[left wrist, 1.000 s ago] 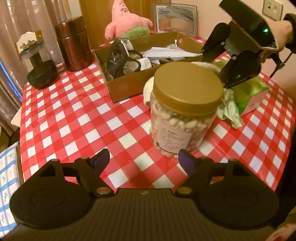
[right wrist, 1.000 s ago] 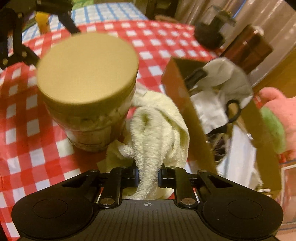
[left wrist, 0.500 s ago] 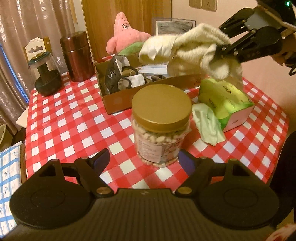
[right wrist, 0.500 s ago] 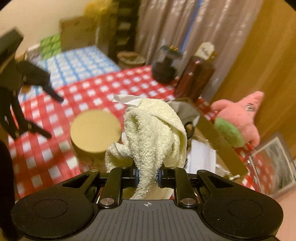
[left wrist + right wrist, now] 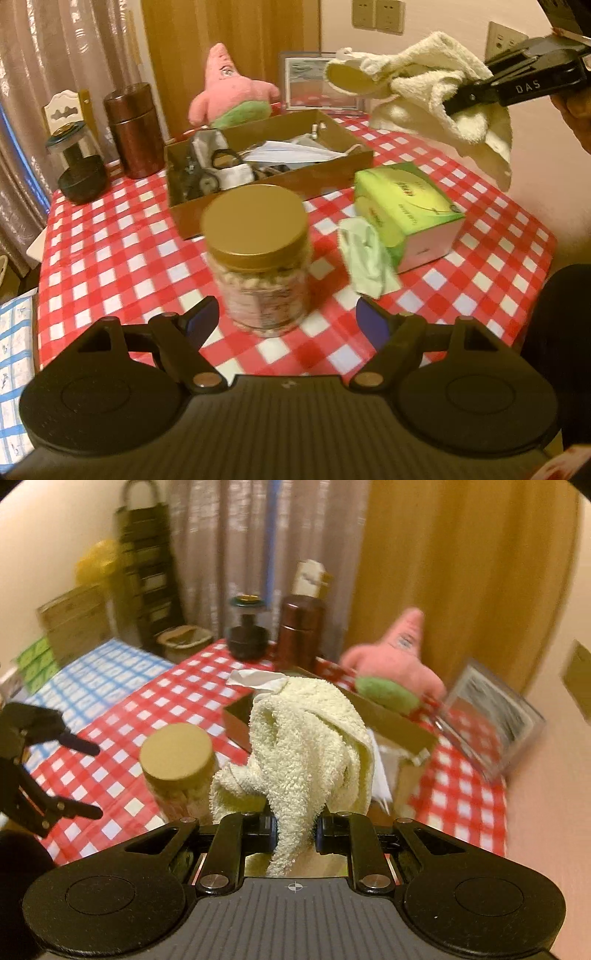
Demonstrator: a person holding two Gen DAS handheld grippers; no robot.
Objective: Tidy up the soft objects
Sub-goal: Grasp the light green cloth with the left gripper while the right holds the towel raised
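A cream terry towel [image 5: 306, 746] hangs bunched in the air above the table, pinched between the closed jaws of the right gripper [image 5: 294, 829], with loose folds drooping on either side. From the left wrist view, the same towel [image 5: 436, 88] is held up at the far right, above a green tissue box [image 5: 406, 206] and just beyond an open brown cardboard box [image 5: 266, 162] holding dark and white items. The left gripper [image 5: 288, 321] is empty, its jaws spread wide just in front of a clear jar with a gold lid [image 5: 258, 254] that stands upright on the red and white checked tablecloth [image 5: 122, 251]. A crumpled pale green cloth [image 5: 365, 251] lies beside the tissue box. Behind the cardboard box sit a pink star-shaped plush toy [image 5: 229, 92], a dark brown canister [image 5: 133, 129], and a framed picture [image 5: 317, 81].
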